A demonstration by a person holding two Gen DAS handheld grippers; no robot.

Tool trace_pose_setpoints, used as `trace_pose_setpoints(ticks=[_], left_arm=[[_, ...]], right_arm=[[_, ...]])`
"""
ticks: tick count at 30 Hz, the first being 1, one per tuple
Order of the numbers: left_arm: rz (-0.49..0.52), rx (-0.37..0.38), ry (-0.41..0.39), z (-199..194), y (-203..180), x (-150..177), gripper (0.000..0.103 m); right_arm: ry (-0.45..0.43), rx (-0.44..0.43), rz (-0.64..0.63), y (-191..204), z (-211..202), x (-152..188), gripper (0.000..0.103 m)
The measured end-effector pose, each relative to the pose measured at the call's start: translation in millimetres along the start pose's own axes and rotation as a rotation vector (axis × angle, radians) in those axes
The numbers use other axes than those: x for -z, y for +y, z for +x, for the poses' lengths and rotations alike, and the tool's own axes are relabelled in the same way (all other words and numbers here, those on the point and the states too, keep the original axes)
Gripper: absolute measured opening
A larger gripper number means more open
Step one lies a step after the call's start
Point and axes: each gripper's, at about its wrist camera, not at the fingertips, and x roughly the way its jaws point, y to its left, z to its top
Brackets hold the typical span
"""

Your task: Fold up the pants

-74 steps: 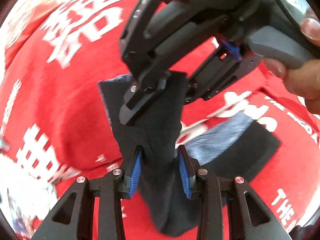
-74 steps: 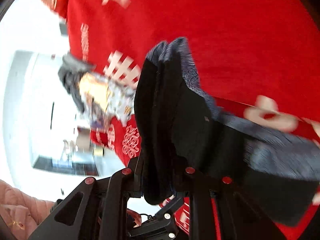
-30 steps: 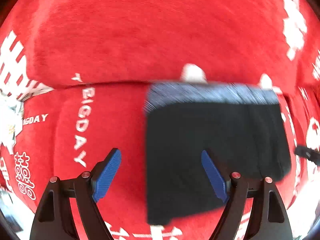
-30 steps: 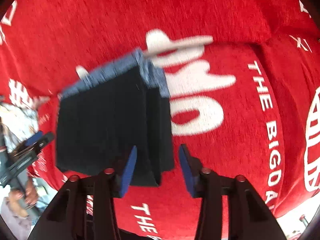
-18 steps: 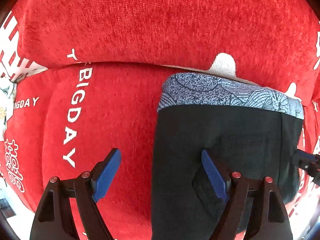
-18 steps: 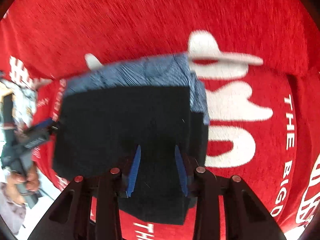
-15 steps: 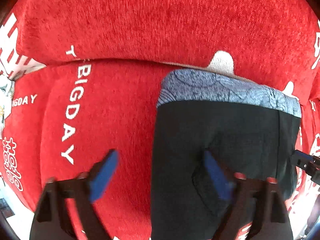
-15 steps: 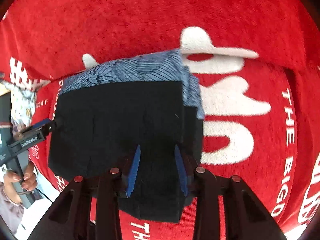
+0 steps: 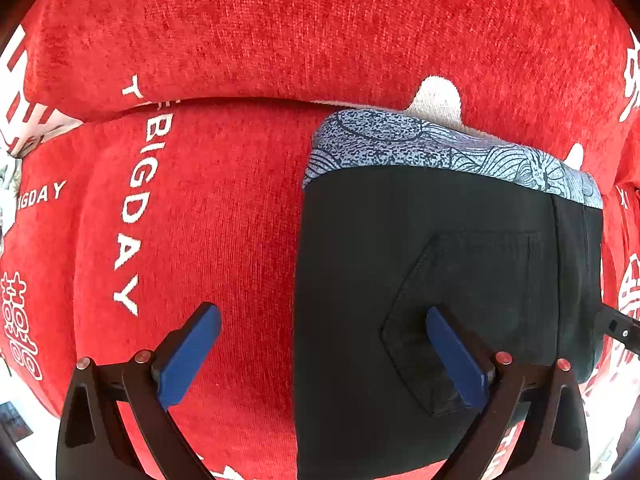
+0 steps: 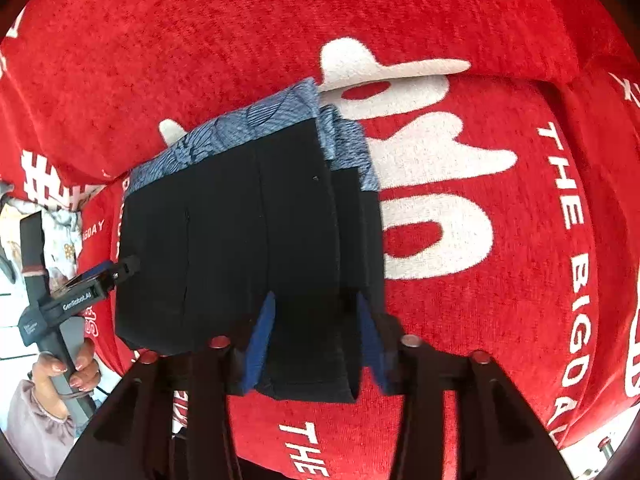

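The black pants (image 9: 440,280) lie folded into a thick rectangle on the red sofa seat (image 9: 220,220), with a blue-grey patterned waistband (image 9: 440,152) at the far edge. My left gripper (image 9: 320,352) is open and empty over the stack's left edge. In the right wrist view the pants (image 10: 240,240) lie in stacked layers. My right gripper (image 10: 316,336) has its blue pads closed on the near right edge of the stack. The left gripper (image 10: 100,276) also shows there at the stack's left side.
The sofa has a red cover with white lettering and a red backrest (image 9: 320,40) behind the pants. A hand (image 10: 76,364) holds the left gripper's handle at the sofa's left end. A bright floor shows beyond the seat's front edge.
Both grippers let the pants down onto the seat. The left gripper has opened and let go. The right gripper has narrowed around the stack's near right edge.
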Motion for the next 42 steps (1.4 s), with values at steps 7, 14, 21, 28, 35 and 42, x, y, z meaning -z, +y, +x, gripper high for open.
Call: trace_pose_setpoints(ticks=[7, 14, 21, 28, 35, 42], left_arm=[[-0.003, 0.005, 0.006, 1.5, -1.6, -2.3, 0.103], [0.003, 0.031, 0.018, 6.2, 0.9, -5.8, 0.103], [-0.014, 0.217, 0.080, 17.6, 16.6, -9.1, 0.103], [0.030, 0.322, 0.113, 35.6, 16.9, -14.0, 0.103], [0.066, 0.366, 0.109, 49.5, -1.7, -22.8, 0.103], [0.039, 0.416, 0.115, 66.1, -6.9, -27.5, 0.103]], right_arm=[[0.016, -0.008, 0.026, -10.7, -0.8, 5.5, 0.071], [0.038, -0.049, 0.071, -23.1, 0.5, 10.2, 0.073], [0.065, -0.075, 0.071, -31.0, 4.9, 5.3, 0.076], [0.102, -0.173, 0.084, -46.6, 17.5, -5.0, 0.078], [0.146, -0.323, 0.107, -58.1, 37.2, -20.2, 0.079], [0.155, -0.389, 0.055, -58.2, 49.5, -25.7, 0.080]])
